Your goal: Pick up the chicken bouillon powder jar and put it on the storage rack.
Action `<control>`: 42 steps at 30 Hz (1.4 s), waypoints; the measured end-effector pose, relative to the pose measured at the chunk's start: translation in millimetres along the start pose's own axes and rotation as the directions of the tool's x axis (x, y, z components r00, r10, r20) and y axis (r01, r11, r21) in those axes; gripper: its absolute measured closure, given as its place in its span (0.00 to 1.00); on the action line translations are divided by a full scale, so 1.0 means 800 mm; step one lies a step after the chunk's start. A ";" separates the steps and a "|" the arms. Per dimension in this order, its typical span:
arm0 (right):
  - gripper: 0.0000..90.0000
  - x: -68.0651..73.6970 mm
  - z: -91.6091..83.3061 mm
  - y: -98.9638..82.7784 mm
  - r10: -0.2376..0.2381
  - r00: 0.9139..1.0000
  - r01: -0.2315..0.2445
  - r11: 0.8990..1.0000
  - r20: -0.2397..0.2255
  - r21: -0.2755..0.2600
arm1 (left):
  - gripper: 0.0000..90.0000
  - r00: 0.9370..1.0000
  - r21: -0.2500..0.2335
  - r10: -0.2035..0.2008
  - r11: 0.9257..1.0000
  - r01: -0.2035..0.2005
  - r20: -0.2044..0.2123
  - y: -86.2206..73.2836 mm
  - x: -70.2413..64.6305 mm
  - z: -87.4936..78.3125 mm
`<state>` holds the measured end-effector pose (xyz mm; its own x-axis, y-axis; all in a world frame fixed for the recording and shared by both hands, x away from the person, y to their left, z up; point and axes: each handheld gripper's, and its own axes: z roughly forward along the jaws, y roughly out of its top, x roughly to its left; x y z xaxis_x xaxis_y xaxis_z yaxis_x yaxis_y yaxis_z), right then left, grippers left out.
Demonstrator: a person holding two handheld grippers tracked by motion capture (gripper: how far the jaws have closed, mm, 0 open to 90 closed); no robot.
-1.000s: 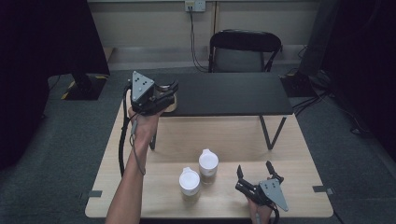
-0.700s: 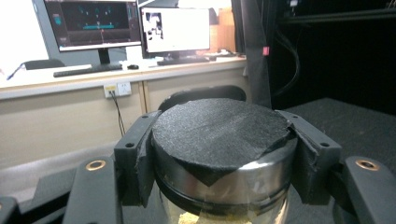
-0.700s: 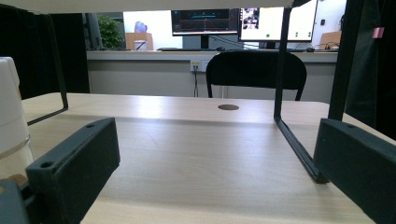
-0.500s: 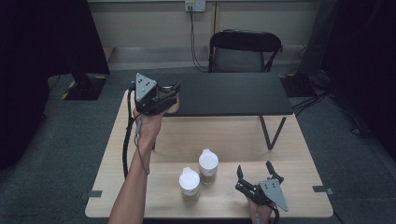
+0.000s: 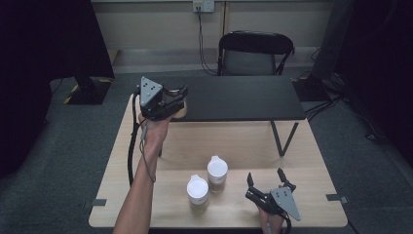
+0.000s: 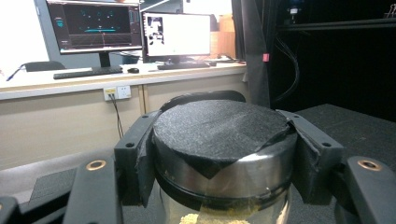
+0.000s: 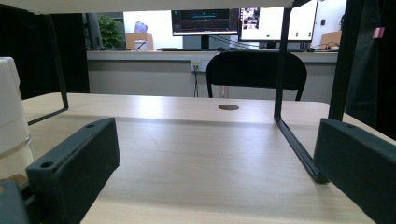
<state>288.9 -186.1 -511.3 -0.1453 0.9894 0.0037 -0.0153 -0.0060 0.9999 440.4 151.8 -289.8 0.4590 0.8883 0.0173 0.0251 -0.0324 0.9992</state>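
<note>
Jar (image 6: pixel 224 158) sits clamped between the left gripper's (image 6: pixel 224 154) fingers (image 6: pixel 140 154).

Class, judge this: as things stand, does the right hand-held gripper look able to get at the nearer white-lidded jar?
Probably yes: the right hand-held gripper rests open on the table, and bare wood separates it from the nearer white-lidded jar.

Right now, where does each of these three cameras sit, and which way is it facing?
High view: above the person's side, looking forward and down on the light wooden table; forearms, left gripper, right gripper.
Left gripper view: rides that gripper, facing monitors; fingers clamp a black-topped, steel-lidded glass jar.
Right gripper view: low over the table, facing the black chair; fingers apart.
Shared: the chair in high and right gripper views.
</note>
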 end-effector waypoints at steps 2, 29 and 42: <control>0.00 0.000 0.000 0.000 0.000 1.000 0.000 1.000 0.000 0.000 | 0.38 1.000 0.000 -0.006 1.000 0.006 0.001 0.000 0.001 0.000; 0.00 0.000 0.000 0.000 0.000 1.000 0.000 1.000 0.000 0.000 | 0.00 0.999 -0.051 -0.036 0.998 0.036 -0.016 0.002 0.007 -0.005; 0.00 0.000 0.000 0.000 0.000 1.000 0.000 1.000 -0.001 0.000 | 0.00 1.000 -0.080 -0.011 0.997 0.009 -0.021 0.011 0.003 -0.020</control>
<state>288.9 -186.2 -511.3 -0.1461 0.9893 0.0032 -0.0154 -0.0056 0.9999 427.6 160.6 -280.3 0.4399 0.8980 0.0071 -0.0420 0.0127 0.9990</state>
